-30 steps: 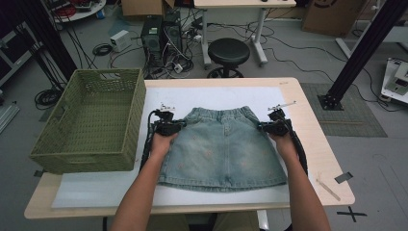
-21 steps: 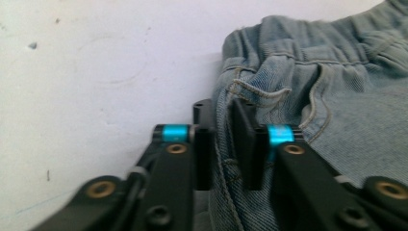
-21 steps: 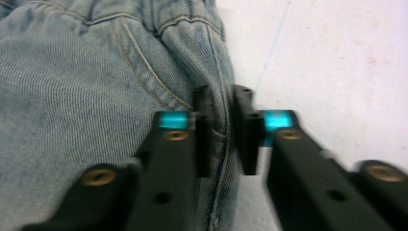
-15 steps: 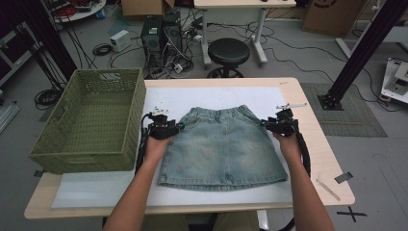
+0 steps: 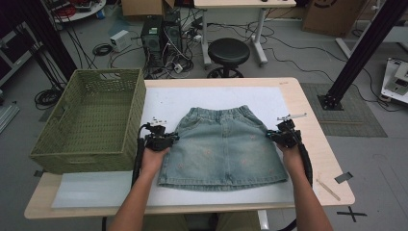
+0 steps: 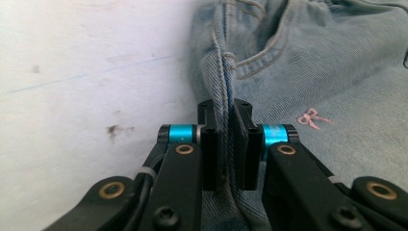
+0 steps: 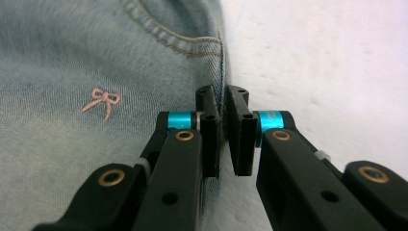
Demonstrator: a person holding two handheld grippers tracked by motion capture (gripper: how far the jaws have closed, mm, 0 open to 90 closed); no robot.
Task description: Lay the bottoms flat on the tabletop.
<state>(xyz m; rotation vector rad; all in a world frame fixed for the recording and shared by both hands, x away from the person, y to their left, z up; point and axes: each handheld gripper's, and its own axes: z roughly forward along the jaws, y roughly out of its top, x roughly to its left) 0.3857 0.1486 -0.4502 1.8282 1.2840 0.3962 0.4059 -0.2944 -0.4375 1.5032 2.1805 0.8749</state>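
Denim skirt (image 5: 222,147): laid flat and face up on the white sheet (image 5: 166,103) near the middle of the counter (image 5: 308,103), waistband toward the far edge, hem toward the near edge; pale blue, small pink bow motifs, side pockets. Left hand-held gripper (image 5: 169,138): at the skirt's left side seam, below the pocket; jaws just closed and now pinched narrow on the seam fold, cloth visibly clamped between the pads in the left gripper view (image 6: 226,139). Right hand-held gripper (image 5: 273,137): mirrored at the right side seam, jaws likewise just closed, drawn nearly together on the skirt's edge in the right gripper view (image 7: 223,132), with little more than the seam's thickness between the pads. Green woven basket (image 5: 91,120): on the counter's left end, just beside the sheet, open top. Step in hand, as judged: a fresh two-sided grip on the skirt at mid-height, most likely ahead of a fold. Next move, as judged: lifting both seams together and evenly, keeping the pinch firm so neither edge slips, then carrying the gripped line over toward waistband or hem so the halves land square; after folding, transfer toward the basket at the left end probable. Risk: a thin bite on the right seam pulling free on lifting.
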